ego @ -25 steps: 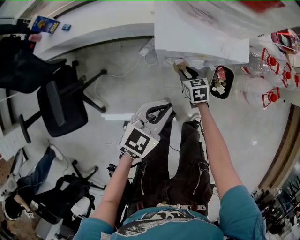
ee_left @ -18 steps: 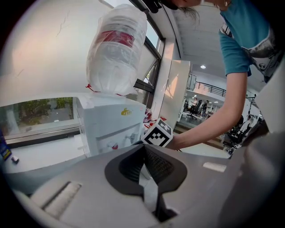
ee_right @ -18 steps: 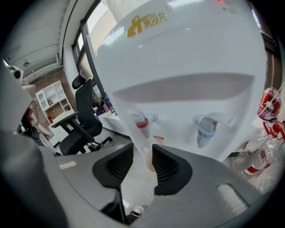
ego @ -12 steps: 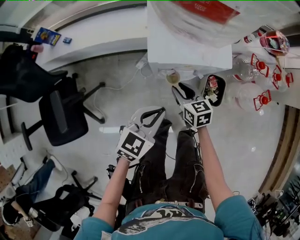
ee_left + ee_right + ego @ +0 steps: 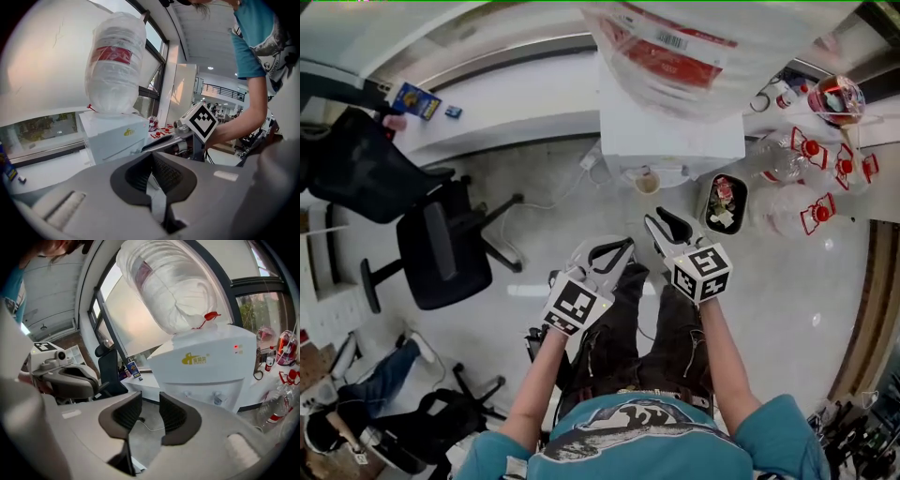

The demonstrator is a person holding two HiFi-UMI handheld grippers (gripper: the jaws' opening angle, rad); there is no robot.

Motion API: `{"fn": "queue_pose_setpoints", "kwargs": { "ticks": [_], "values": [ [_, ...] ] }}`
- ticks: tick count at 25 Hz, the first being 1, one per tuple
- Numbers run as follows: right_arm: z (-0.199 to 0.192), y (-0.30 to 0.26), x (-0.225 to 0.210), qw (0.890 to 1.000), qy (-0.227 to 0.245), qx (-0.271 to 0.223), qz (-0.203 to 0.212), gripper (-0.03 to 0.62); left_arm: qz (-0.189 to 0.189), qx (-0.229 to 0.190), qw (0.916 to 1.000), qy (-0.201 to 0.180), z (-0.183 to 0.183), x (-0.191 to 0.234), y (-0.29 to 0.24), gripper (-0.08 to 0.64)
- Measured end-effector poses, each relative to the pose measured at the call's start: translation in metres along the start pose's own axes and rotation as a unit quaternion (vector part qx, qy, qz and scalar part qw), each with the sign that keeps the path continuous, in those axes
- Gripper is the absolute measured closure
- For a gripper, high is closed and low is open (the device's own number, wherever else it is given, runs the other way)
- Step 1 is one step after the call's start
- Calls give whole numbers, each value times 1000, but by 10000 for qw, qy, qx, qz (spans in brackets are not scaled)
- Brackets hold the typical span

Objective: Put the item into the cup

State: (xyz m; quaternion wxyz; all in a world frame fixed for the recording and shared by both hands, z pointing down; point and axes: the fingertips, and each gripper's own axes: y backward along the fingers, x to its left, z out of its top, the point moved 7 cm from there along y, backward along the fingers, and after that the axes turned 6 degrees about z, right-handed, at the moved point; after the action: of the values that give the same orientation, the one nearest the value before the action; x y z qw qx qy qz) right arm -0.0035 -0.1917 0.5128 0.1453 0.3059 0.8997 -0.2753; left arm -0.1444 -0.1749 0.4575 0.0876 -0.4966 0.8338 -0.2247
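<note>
**Cup on the floor, both tongs clear of it**

A plastic-wrapped water bottle [image 5: 675, 47] topped the white dispenser [image 5: 670, 131]. Its red label carried a barcode and white print too small to read. The yellow logo [image 5: 199, 359] on the dispenser's front was likewise illegible.

The left gripper [image 5: 625, 247] was held well short of the dispenser with its jaws together at the tips. A pale strip showed in the slit behind the pads, but whether that was floor or something thin could not be told. The right gripper [image 5: 659, 218] hung beside it with its jaws apart. They had just been closing, with only floor between them.

A black bin [image 5: 722, 202] of scraps stood by the dispenser's right corner. The cup [image 5: 648, 182] sat on the floor at the dispenser's foot. Its inside looked tan, but the cup was too small in view to show whether the item lay in it.

The cup looked like paper, so probably light, soft-walled and easily tipped. If it needed moving, a gentle pinch on the wall just under the rim would suit.
</note>
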Motion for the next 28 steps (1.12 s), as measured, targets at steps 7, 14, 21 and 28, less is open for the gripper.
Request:
{"fn": "queue_pose_setpoints", "kwargs": {
  "ticks": [7, 14, 21, 28],
  "values": [
    [18, 32, 19, 9988, -205, -405, -191, 497, -91, 172, 9998, 90, -4, -3, 14, 548],
    [25, 54, 34, 9981, -281, -469, -294, 509, -166, 176, 9995, 224, 3, 2, 21, 548],
    [16, 80, 47, 9990, -209, -364, -138, 522, 53, -39, 9995, 324, 13, -7, 16, 548],
    [9, 108, 65, 9990, 34, -444, -50, 526, 81, -169, 9986, 496, 20, -45, 31, 548]
  ]
}}
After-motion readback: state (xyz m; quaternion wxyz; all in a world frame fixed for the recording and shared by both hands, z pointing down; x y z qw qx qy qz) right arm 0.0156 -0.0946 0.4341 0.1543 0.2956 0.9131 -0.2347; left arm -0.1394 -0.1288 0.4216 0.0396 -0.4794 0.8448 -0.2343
